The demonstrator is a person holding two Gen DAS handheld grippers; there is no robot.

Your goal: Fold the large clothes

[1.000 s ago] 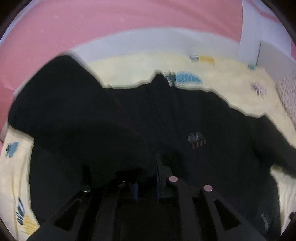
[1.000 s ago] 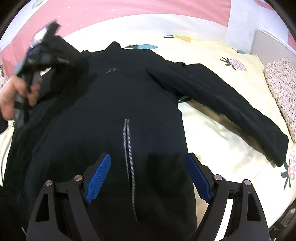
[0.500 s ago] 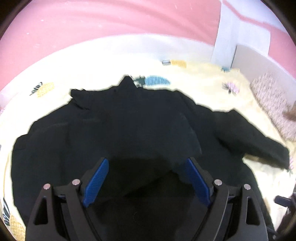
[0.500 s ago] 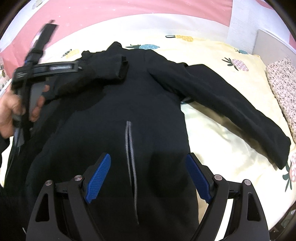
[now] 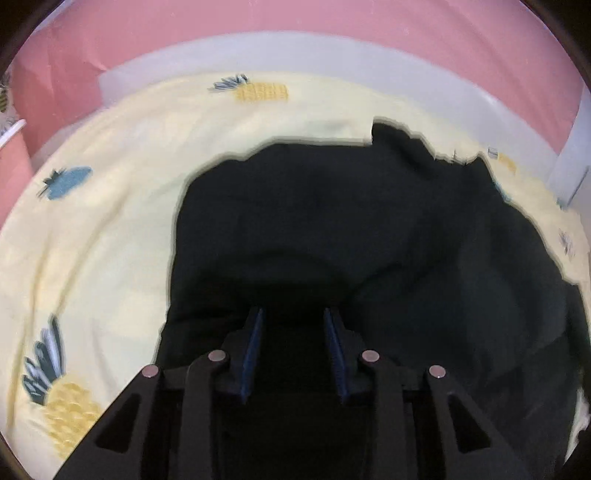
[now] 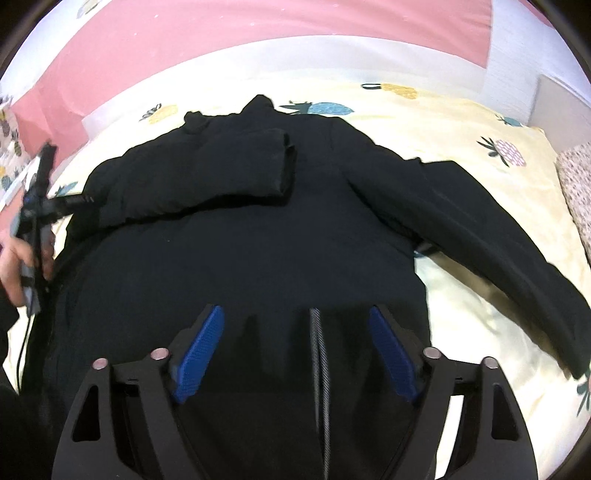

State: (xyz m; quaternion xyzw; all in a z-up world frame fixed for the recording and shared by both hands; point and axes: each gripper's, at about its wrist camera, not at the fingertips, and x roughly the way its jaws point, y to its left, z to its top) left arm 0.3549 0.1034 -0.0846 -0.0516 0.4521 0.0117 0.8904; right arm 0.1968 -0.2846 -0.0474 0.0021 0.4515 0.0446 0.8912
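A large black jacket lies front up on a pale yellow pineapple-print bedsheet. Its left sleeve is folded across the chest; the other sleeve stretches out to the right. My right gripper is open and empty above the lower front, near the zipper. My left gripper hovers over the jacket's left side, jaws partly open with nothing between them. It also shows in the right wrist view, held in a hand at the jacket's left edge.
A pink wall and a white bed edge run behind the bed. A patterned pillow lies at the far right. Bare sheet lies left of the jacket.
The left gripper let go of the left sleeve, which now lies folded on the chest, then drew back to the left and narrowed its jaws. The right gripper moved slightly nearer the jacket.
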